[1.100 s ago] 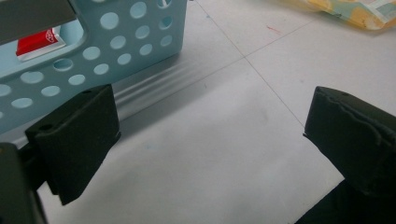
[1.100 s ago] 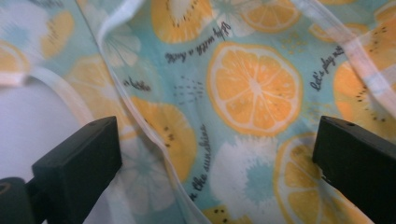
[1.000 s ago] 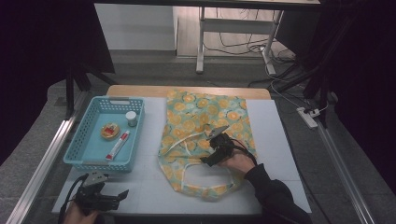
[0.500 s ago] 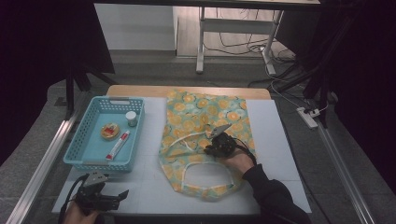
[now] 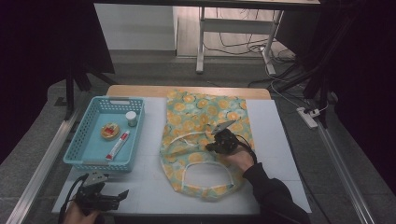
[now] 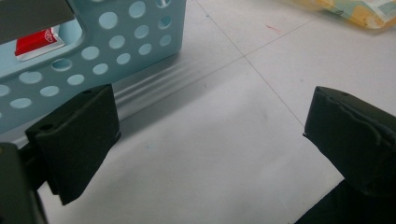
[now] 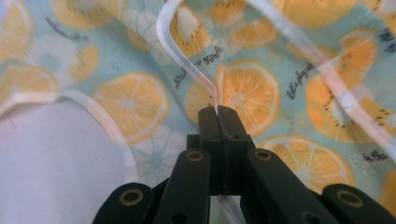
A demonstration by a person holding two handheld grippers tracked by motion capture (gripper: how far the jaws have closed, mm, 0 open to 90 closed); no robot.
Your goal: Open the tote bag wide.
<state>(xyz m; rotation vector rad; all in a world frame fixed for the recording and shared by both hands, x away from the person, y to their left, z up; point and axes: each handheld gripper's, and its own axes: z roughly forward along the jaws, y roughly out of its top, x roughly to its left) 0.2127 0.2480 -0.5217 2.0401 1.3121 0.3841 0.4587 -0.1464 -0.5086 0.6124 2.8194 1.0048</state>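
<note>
A fabric bag (image 5: 205, 116) printed with orange slices lies flat in the middle of the table, with its opening and white handles toward the person. My right gripper (image 5: 211, 146) rests on the bag. Its jaws have just been closing and are now shut on the upper white handle strap (image 7: 184, 65), which runs up out of the closed tips (image 7: 218, 114). A second handle (image 5: 208, 168) loops nearer the front edge. My left gripper (image 5: 122, 195) sits low at the front left, open (image 6: 210, 126), with only bare table between its pads.
A light blue perforated basket (image 5: 79, 154) stands at the left, just beyond the left gripper (image 6: 130, 51). It holds a small white-lidded jar (image 5: 131, 117), a round tin (image 5: 110, 131) and a red and white tube (image 5: 117, 145). The white table mat (image 5: 275, 140) ends close to the person.
The right hand has shifted slightly on the bag beside the white handle. The left gripper has stayed where it was.
</note>
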